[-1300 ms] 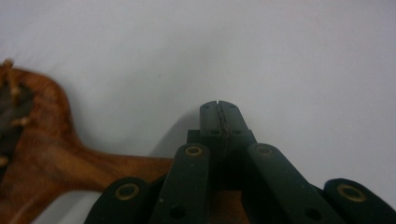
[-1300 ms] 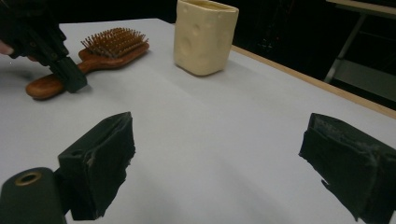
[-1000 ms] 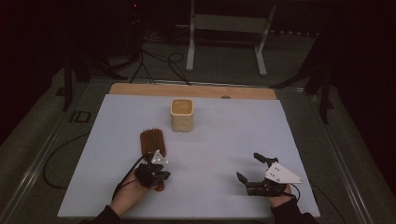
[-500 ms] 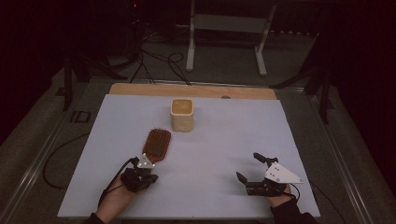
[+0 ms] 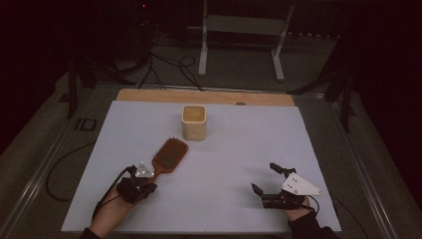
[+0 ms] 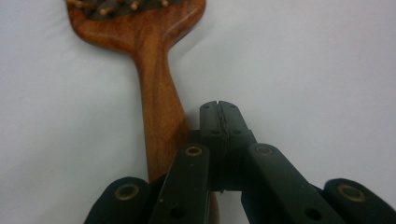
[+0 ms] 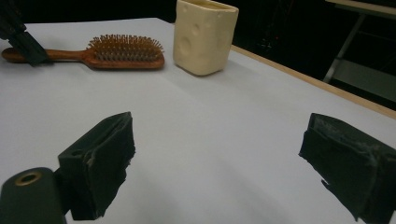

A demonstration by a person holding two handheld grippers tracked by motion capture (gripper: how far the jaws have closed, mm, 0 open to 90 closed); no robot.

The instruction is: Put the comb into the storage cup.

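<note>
A wooden hairbrush (image 5: 169, 155) lies bristles up on the white sheet (image 5: 234, 149), its handle pointing toward the near left. My left gripper (image 5: 145, 183) sits at the end of that handle. In the left gripper view its jaws are pressed together at the tips (image 6: 219, 112) with nothing between them, and the handle (image 6: 159, 116) runs along their left side and under them. My right gripper (image 5: 266, 179) rests near the front right edge, jaws wide apart and empty (image 7: 224, 163). A cream cup (image 5: 194, 122) stands upright behind the brush head.
From the right gripper view the hairbrush (image 7: 123, 52) and cup (image 7: 204, 36) lie ahead, with the left gripper (image 7: 23, 37) at the handle's end. A wooden strip (image 5: 204, 96) borders the sheet's far edge. Cables and a metal stand (image 5: 244, 30) are on the floor beyond.
My left gripper has moved left along the near edge. The brush has turned from nearly straight to slanted, its handle end swinging left with the gripper. The right gripper has not moved.
</note>
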